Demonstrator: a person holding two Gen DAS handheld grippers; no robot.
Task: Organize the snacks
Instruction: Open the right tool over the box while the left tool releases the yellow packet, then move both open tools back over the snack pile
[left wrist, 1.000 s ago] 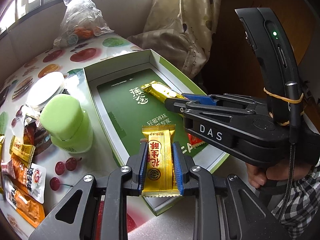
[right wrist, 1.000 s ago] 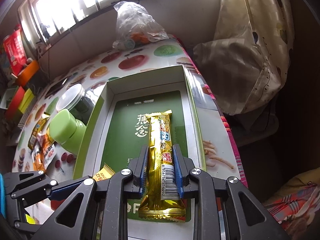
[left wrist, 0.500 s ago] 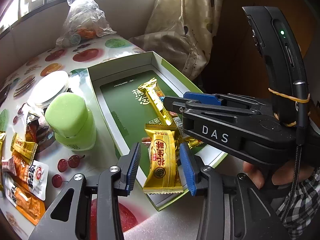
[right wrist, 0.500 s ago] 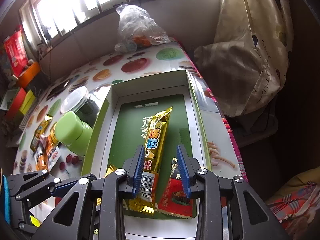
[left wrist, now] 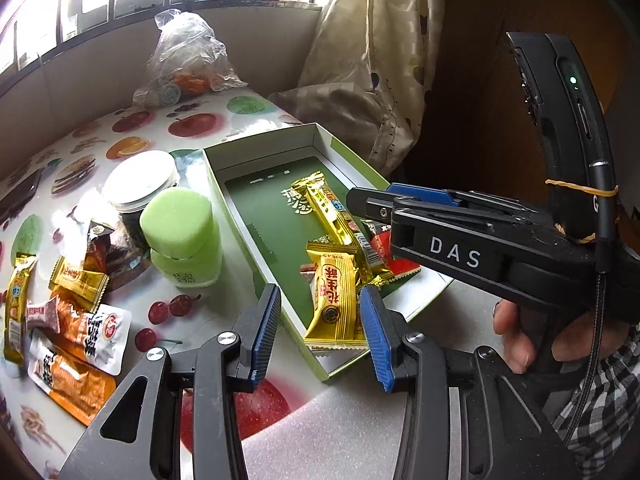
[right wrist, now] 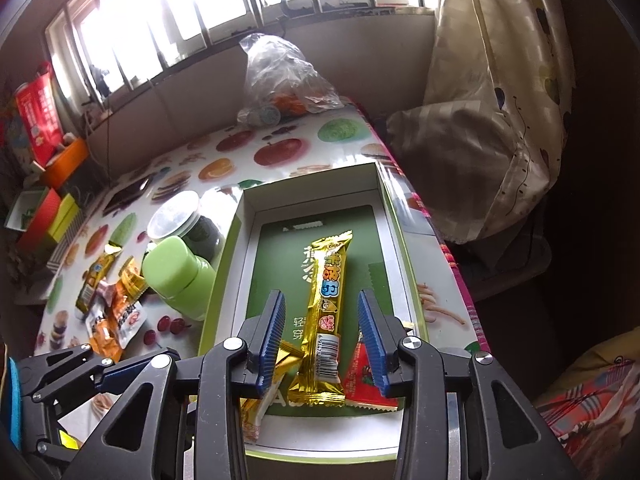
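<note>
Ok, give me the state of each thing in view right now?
Left gripper: open, empty.
Right gripper: open, empty.
Yellow peanut-candy packet: released, lying in box.
Long gold snack bar: released, lying in box.
Green box: open, lidless.
Green bottle: upright, capped.

Both fisheye cameras sit just behind their own gripper fingers, looking steeply down and forward, close over the green box (left wrist: pixel 362 160) (right wrist: pixel 308 178) on the worktop (left wrist: pixel 192 120) (right wrist: pixel 280 148). The left view looks from the box's near-left corner, the right view straight along it; both share the window beyond.
</note>
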